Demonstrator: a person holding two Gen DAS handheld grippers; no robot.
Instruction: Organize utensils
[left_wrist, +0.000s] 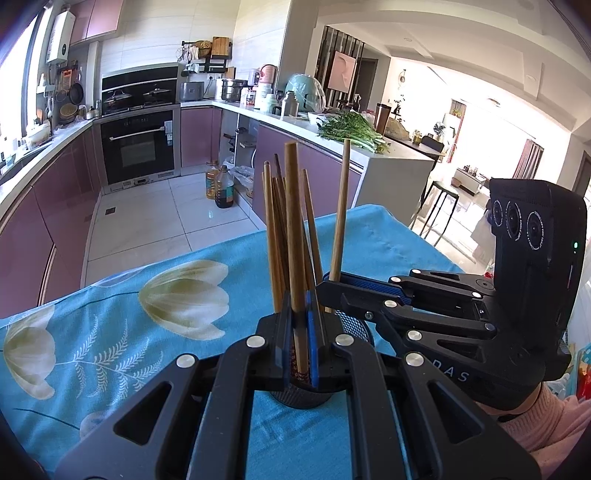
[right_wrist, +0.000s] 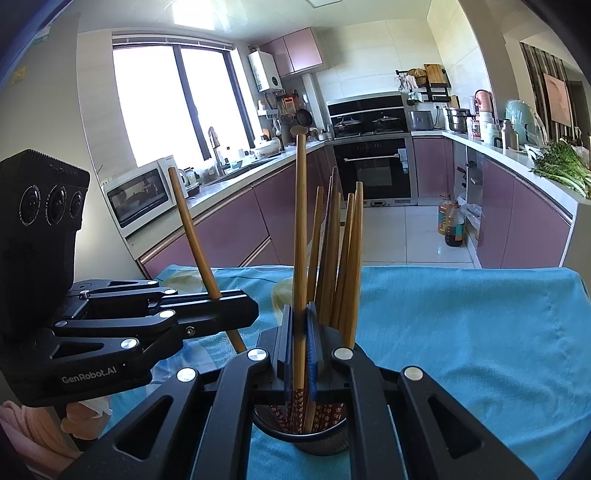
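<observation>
Left wrist view: the left gripper (left_wrist: 300, 332) is clamped on one chopstick (left_wrist: 293, 229) standing above the mesh holder (left_wrist: 354, 326) on the table (left_wrist: 129, 325); the right gripper (left_wrist: 328, 282) pinches another chopstick (left_wrist: 340, 210). Most chopsticks (right_wrist: 341, 258) already stand in the holder. Remaining, apparently: seat these two.

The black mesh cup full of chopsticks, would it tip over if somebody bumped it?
Probably tippy: the mesh cup looks narrow, and the tall chopsticks stick out far above its rim. It seems light, being thin mesh. The soft blue cloth underneath may let it wobble rather than slide.
</observation>
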